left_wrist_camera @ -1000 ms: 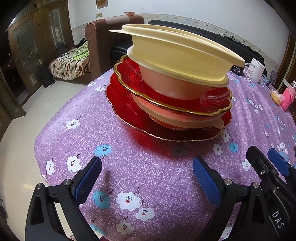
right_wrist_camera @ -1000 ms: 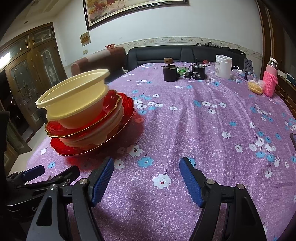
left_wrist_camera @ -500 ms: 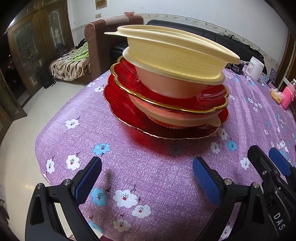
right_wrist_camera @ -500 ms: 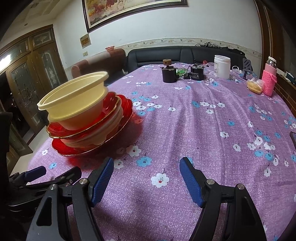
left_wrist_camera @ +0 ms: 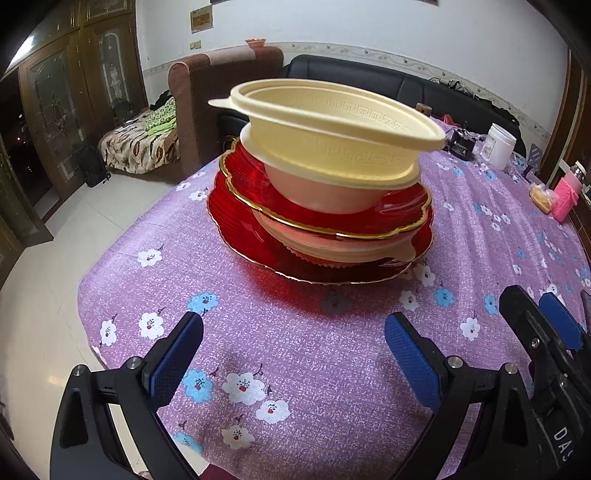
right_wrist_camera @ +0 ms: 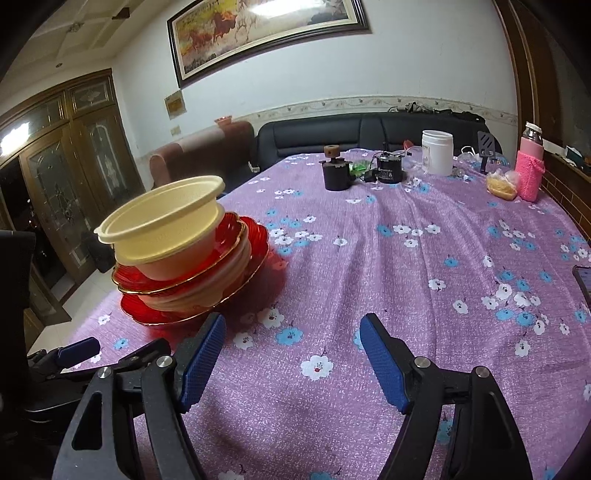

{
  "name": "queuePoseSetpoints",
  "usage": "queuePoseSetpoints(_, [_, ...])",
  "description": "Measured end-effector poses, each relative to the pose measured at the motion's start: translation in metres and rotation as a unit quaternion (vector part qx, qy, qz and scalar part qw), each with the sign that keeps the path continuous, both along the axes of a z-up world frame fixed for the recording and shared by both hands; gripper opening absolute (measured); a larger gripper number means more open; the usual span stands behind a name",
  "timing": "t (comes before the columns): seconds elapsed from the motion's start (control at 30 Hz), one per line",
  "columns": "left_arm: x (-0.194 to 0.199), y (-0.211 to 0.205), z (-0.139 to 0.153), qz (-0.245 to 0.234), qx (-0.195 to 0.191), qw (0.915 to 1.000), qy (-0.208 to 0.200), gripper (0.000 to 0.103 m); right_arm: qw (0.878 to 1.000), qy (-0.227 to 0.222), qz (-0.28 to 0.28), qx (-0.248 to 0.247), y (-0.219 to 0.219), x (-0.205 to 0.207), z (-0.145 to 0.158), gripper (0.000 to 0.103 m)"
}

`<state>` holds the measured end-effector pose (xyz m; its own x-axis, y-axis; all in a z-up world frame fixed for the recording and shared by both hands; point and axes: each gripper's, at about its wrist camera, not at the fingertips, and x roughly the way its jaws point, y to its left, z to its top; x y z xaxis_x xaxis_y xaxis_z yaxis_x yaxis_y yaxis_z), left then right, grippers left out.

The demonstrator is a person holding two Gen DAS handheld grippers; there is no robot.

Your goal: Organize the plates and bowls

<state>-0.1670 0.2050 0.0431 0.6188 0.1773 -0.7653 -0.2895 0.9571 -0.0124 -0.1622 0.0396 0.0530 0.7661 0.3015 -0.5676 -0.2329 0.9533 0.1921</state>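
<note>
Left wrist view: the left gripper (left_wrist_camera: pixel 293 356) gapes wide, empty, above the worktop (left_wrist_camera: pixel 314 354), facing stacked bowls (left_wrist_camera: pixel 332 147) and plates (left_wrist_camera: pixel 332 221). Right gripper (right_wrist_camera: pixel 291 356) is wide too, beside the stack.

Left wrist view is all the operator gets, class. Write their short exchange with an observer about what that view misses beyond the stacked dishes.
Operator: What stands behind the cream bowl?
Observer: A black pot with a wooden knob, far across the table; the bowl hides its body from you.
Operator: Anything on the wall above the black sofa?
Observer: A framed horse painting, above your view's top edge.
</note>
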Motion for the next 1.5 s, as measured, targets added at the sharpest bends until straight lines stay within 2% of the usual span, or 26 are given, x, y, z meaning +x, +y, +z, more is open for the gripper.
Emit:
queuePoseSetpoints(0.7, [-0.011, 0.026, 0.011, 0.028, -0.009, 0.9992, -0.027, 0.099, 1.000, -0.018, 0.017, -0.016, 0.018, -0.012, 0.005, 0.083])
queuePoseSetpoints(0.87, [-0.014, 0.030, 0.013, 0.036, 0.000, 0.9984, -0.043, 0.099, 0.999, -0.040, -0.002, -0.012, 0.013, -0.016, 0.011, 0.086])
queuePoseSetpoints(1.2, [-0.029, 0.031, 0.028, 0.051, 0.041, 0.9921, -0.107, 0.099, 0.999, -0.020, 0.014, -0.033, 0.027, -0.012, 0.001, 0.087])
queuePoseSetpoints(1.5, [-0.026, 0.044, 0.021, 0.058, 0.024, 0.9934, -0.096, 0.099, 0.998, -0.019, 0.029, -0.053, 0.042, -0.014, -0.004, 0.087])
